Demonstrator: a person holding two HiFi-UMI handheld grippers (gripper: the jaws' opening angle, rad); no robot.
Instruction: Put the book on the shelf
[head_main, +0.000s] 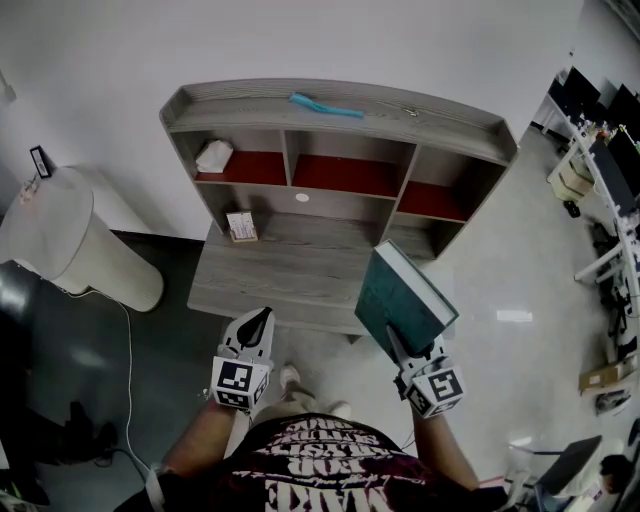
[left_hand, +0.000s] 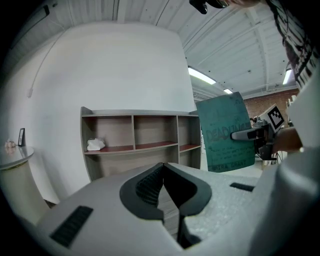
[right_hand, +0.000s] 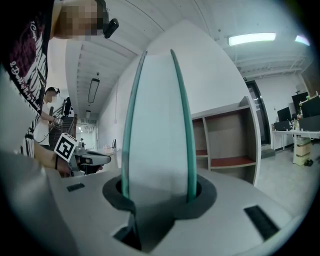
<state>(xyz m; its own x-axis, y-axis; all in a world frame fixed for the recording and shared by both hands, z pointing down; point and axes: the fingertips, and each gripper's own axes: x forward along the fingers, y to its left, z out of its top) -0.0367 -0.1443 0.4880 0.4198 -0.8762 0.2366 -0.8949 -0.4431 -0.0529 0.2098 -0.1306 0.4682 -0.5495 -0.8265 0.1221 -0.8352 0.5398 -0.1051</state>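
Note:
A thick green-covered book stands upright in my right gripper, which is shut on its lower edge. In the right gripper view the white page block fills the gap between the jaws. The book is in the air in front of the right end of the grey shelf unit, whose compartments have red floors. My left gripper is shut with nothing in it, level with the desk's front edge. The left gripper view shows its jaws meeting, the book to the right and the shelf ahead.
A white crumpled thing lies in the left compartment. A small box stands on the desk surface and a teal strip lies on the shelf top. A white round stand is at the left; desks with monitors are at the right.

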